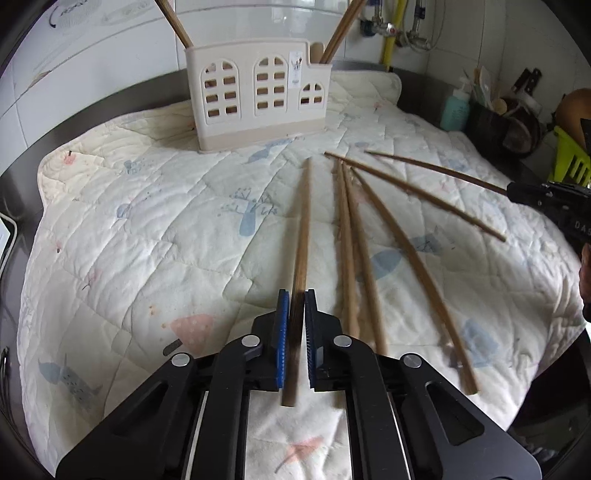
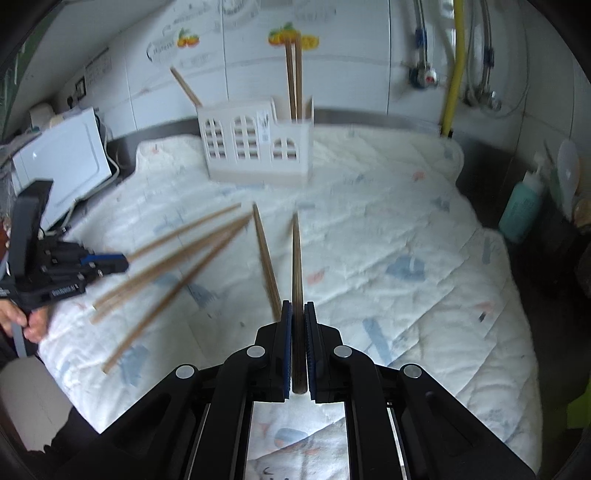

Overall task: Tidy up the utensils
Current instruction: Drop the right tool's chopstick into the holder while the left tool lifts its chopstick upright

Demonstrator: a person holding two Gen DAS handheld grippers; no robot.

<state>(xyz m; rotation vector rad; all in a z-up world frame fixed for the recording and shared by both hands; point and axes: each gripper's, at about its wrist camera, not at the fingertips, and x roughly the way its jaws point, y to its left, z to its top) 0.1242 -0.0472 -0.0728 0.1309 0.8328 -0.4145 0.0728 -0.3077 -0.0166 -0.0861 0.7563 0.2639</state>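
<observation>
My left gripper (image 1: 297, 293) is shut on a brown wooden chopstick (image 1: 303, 221) that points toward the cream utensil holder (image 1: 258, 96) at the back of the quilted mat (image 1: 147, 221). Three more chopsticks (image 1: 347, 240) lie loose to its right. Chopsticks (image 1: 343, 26) stand in the holder's end compartments. In the right wrist view my right gripper (image 2: 298, 304) is shut on another chopstick (image 2: 296, 258), held just above the mat and aimed at the holder (image 2: 255, 147). One loose chopstick (image 2: 266, 258) lies beside it. The left gripper (image 2: 123, 262) shows at the left edge.
A teal bottle (image 2: 522, 210) and dark kitchenware stand off the mat's right side, beside a green rack (image 1: 569, 158). A white appliance (image 2: 62, 158) sits at the left. A yellow pipe (image 2: 452, 74) runs down the tiled back wall. A steel counter rim surrounds the mat.
</observation>
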